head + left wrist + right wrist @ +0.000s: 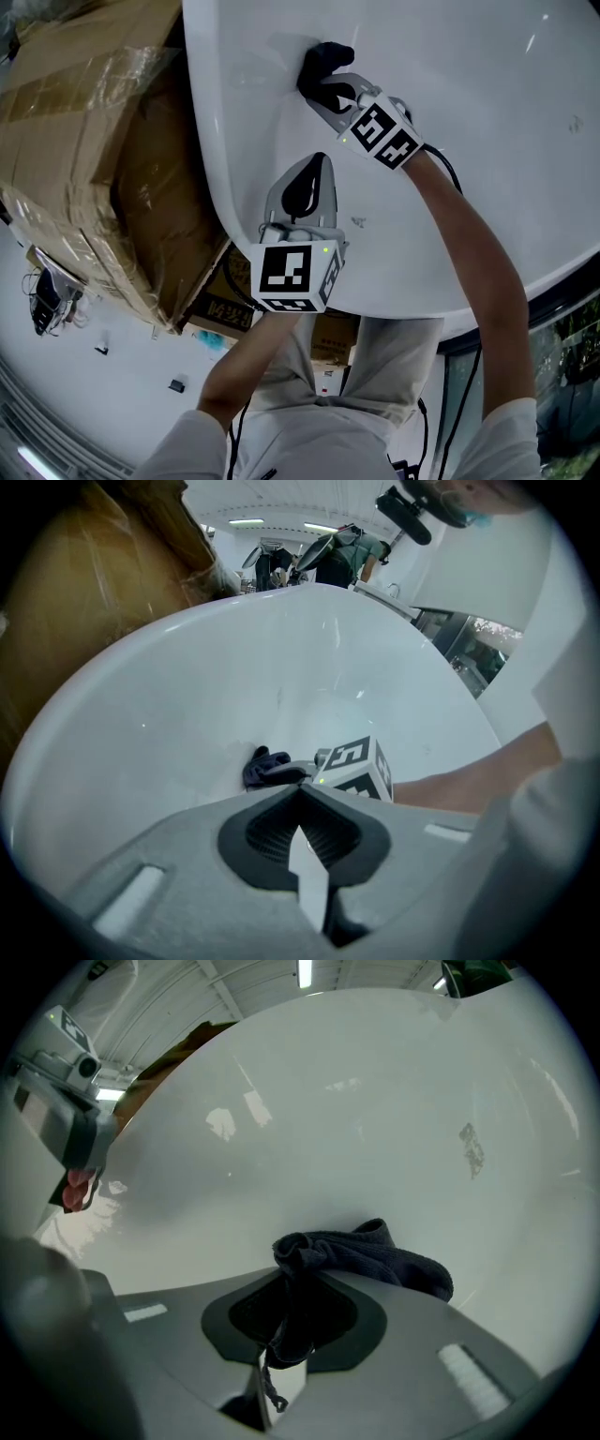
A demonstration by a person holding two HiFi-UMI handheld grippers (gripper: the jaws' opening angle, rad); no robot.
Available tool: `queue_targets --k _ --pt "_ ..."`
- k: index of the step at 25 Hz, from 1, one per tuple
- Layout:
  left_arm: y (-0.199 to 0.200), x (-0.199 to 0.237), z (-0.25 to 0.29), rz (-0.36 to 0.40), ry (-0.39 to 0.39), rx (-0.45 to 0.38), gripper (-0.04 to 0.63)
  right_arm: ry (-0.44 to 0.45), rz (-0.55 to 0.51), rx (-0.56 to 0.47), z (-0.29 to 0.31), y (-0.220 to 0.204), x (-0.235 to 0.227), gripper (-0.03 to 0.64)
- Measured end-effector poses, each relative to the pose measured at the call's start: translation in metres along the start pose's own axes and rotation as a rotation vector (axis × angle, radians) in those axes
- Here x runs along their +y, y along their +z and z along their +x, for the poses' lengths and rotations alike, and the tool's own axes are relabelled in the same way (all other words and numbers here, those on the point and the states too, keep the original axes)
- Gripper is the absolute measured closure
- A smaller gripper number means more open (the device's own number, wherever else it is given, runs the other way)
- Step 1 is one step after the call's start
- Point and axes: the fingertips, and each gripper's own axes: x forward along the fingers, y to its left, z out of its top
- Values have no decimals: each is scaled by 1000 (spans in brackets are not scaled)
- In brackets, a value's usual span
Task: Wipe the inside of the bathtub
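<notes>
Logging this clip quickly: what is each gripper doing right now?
Left gripper: closed, holding nothing.
Right gripper: closed on the dark cloth.

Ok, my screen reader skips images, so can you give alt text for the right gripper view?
The right claw is shut on a dark cloth, held low against the glossy white inside of the bathtub.

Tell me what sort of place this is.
Probably a warehouse or workshop hall, not a home bathroom. The white bathtub stands beside a big plastic-wrapped cardboard box, and the left gripper view shows ceiling strip lights beyond the rim.
</notes>
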Motion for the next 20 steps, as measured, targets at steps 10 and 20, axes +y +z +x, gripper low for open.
queue_targets --k 10,20 --pt "-7 9 -7 -12 9 -10 595 94 -16 95 15 -50 55 569" --pt "-10 14 -13 -15 10 -18 595 202 -16 188 10 -86 92 568"
